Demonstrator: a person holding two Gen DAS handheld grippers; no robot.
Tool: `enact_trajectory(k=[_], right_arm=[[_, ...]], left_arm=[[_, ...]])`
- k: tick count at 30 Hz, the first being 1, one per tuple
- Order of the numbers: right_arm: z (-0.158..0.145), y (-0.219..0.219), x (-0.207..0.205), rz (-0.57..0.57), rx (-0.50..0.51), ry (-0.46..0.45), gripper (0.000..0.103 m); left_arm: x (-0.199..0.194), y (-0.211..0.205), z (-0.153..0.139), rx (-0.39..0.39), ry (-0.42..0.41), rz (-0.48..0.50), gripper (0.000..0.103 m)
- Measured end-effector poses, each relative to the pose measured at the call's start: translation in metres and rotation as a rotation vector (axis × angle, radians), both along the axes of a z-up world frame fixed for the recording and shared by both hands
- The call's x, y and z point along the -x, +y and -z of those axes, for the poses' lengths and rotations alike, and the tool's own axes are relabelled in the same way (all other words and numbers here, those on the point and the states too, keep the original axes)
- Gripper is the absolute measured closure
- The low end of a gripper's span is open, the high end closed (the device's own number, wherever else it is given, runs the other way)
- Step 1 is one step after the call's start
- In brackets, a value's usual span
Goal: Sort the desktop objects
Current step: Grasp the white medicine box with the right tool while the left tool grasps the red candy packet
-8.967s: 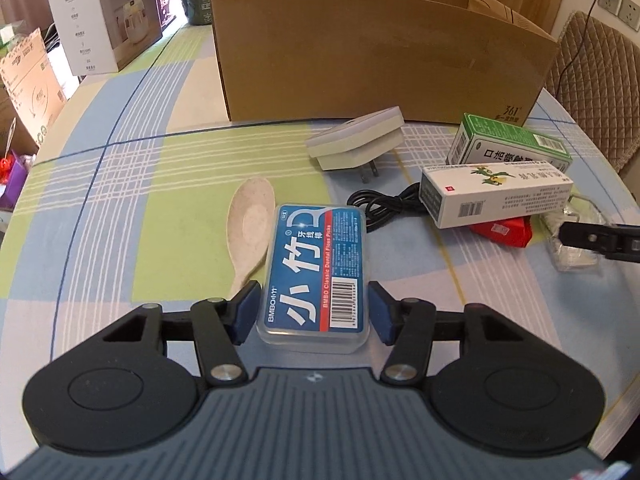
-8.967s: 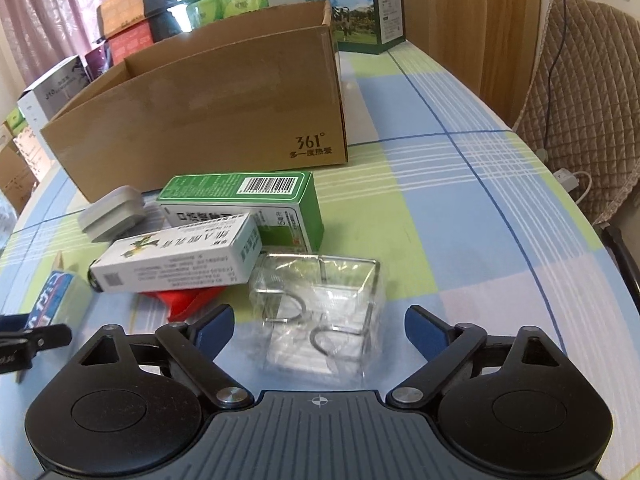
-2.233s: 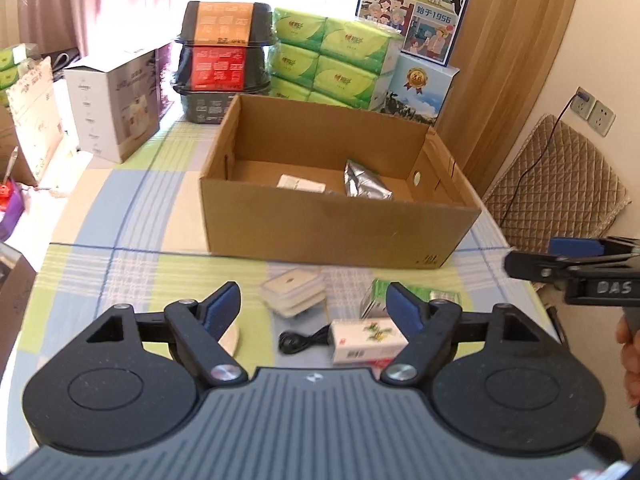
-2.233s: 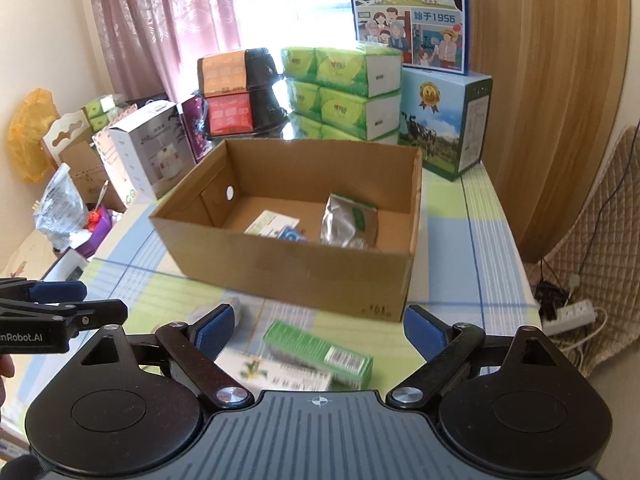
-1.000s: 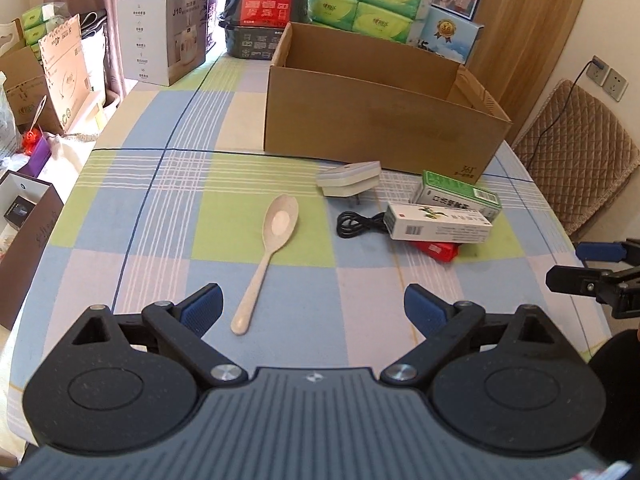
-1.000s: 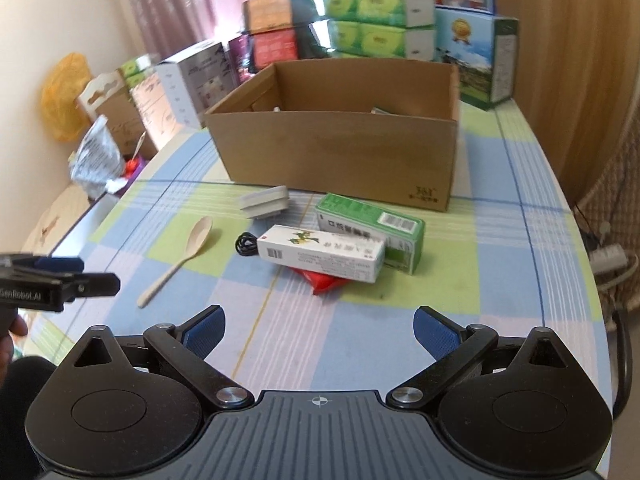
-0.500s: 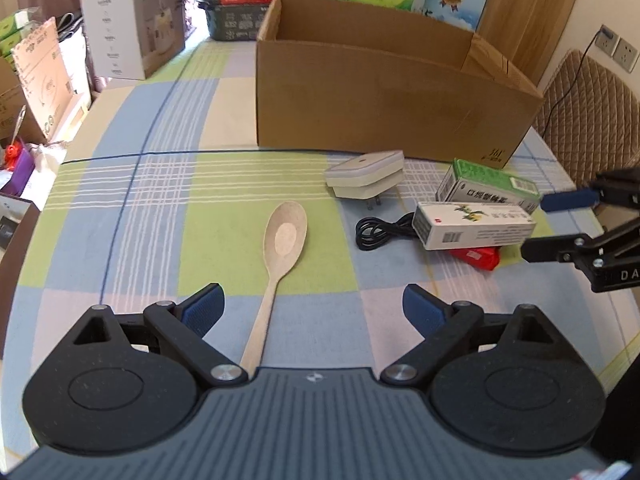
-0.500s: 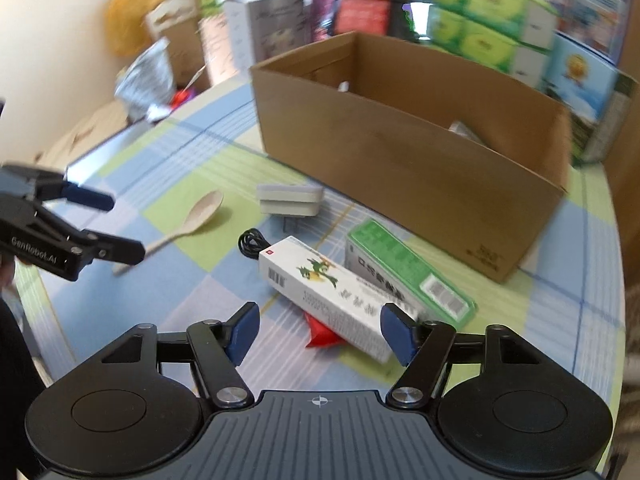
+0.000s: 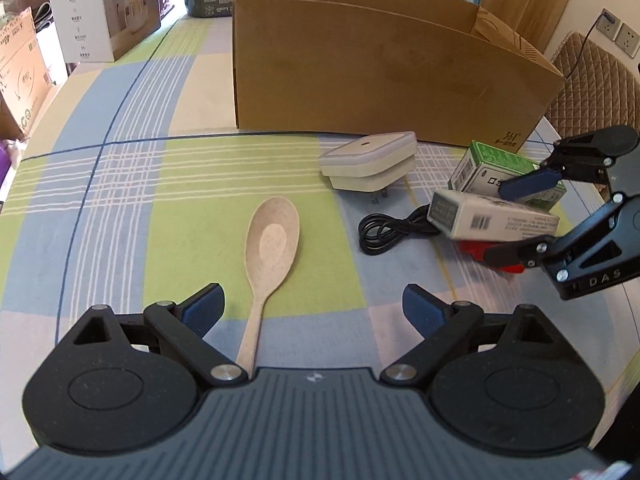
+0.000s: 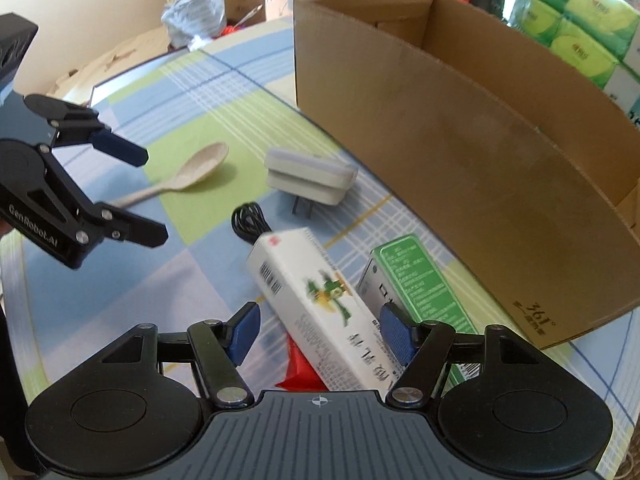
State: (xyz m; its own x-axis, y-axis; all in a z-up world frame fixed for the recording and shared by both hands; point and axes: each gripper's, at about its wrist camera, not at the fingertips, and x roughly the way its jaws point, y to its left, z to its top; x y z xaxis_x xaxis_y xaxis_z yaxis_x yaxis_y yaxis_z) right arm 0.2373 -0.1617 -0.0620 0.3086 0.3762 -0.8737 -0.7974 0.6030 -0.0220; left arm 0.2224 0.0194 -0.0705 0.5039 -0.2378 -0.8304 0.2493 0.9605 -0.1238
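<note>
Both grippers are matte black with a ribbed grey body, round side discs and silver screws. The left gripper (image 9: 312,310) reads "GenRobot.AI", the right gripper (image 10: 320,330) "DAS". Blue pads (image 9: 202,312) line the fingertips.

My left tool (image 9: 312,310) spread wide over beige spoon (image 9: 270,248), white plug adapter (image 9: 370,160), black cable (image 9: 390,230), cardboard box (image 9: 380,76) behind, checked bench (image 9: 120,184).

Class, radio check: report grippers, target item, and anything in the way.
Left gripper open over spoon handle. Right gripper open around white medicine box, not clamped. Green box alongside; red packet beneath.
</note>
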Motion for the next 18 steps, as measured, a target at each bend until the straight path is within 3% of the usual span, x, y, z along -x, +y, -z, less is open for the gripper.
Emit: enact_trajectory(k=[8, 13, 15, 18], right_arm=[[0.003, -0.002, -0.001, 0.017, 0.015, 0.012, 0.039], [-0.006, -0.003, 0.003, 0.068, -0.007, 0.016, 0.060], [-0.008, -0.003, 0.006, 0.082, -0.005, 0.001, 0.074], [-0.013, -0.005, 0.009, 0.117, -0.007, 0.000, 0.081]], left_arm=[[-0.003, 0.007, 0.006, 0.008, 0.012, -0.018, 0.010], [0.001, 0.008, 0.005, 0.013, 0.011, -0.024, 0.010], [0.002, 0.008, 0.003, 0.016, 0.009, -0.027, 0.010], [0.006, 0.010, 0.000, 0.019, 0.004, -0.033, 0.010]])
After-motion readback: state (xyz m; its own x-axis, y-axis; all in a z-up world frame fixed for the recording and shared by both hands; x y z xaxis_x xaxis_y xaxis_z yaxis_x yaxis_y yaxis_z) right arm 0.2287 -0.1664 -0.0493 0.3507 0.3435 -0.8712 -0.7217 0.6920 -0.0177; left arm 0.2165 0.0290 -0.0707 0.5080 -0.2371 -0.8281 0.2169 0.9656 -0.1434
